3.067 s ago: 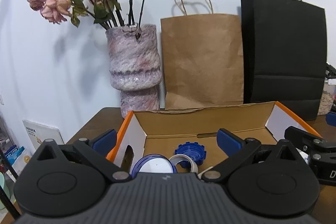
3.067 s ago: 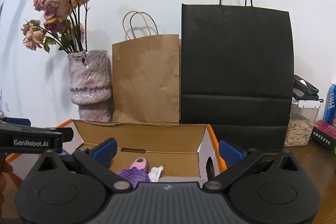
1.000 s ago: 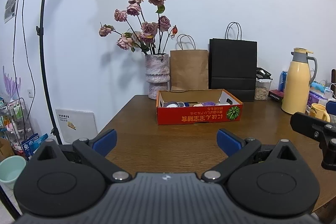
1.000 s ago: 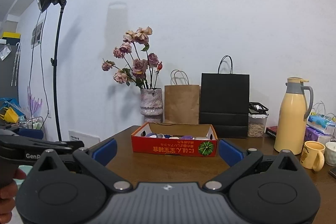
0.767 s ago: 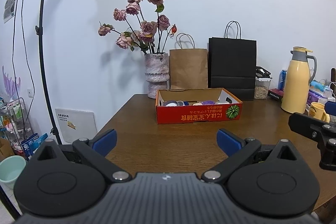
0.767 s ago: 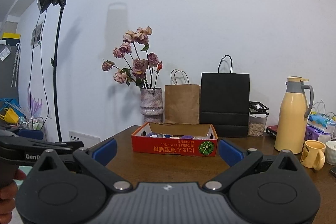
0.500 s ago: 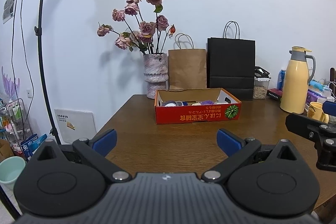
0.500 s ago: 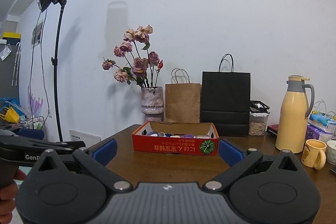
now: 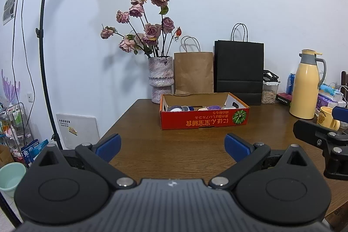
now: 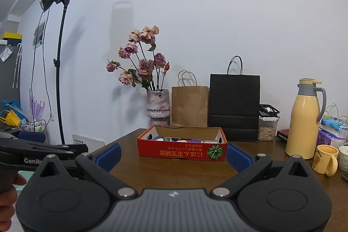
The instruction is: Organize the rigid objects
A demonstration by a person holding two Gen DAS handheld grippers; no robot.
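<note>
Rigid objects, several small lids and rings too crowded to count, lay inside one red cardboard box (image 9: 204, 121) at the centre of both frames, on the brown counter (image 9: 174, 145).

Nearest the lens, at the bottom of the left wrist view, the left claw (image 9: 172, 145) stood wide, its two blue fingertips (image 9: 108, 144) well apart, holding nothing and touching nothing. At the bottom of the right wrist view the right claw (image 10: 173, 156) was equally wide and empty, the box showing between its tips. One hand (image 10: 8, 199) gripped the other tool's handle at the lower left edge.

Beyond the box, against the white wall, stood one mottled vase (image 9: 161, 79) of dried roses, two paper bags, one brown (image 9: 193, 72) and one black (image 9: 238, 71), then one clear food container (image 9: 270, 91). At the right side stood one yellow thermos (image 9: 304, 88) and one yellow mug (image 10: 325, 159). One light stand (image 9: 44, 47) rose at the upper left.
</note>
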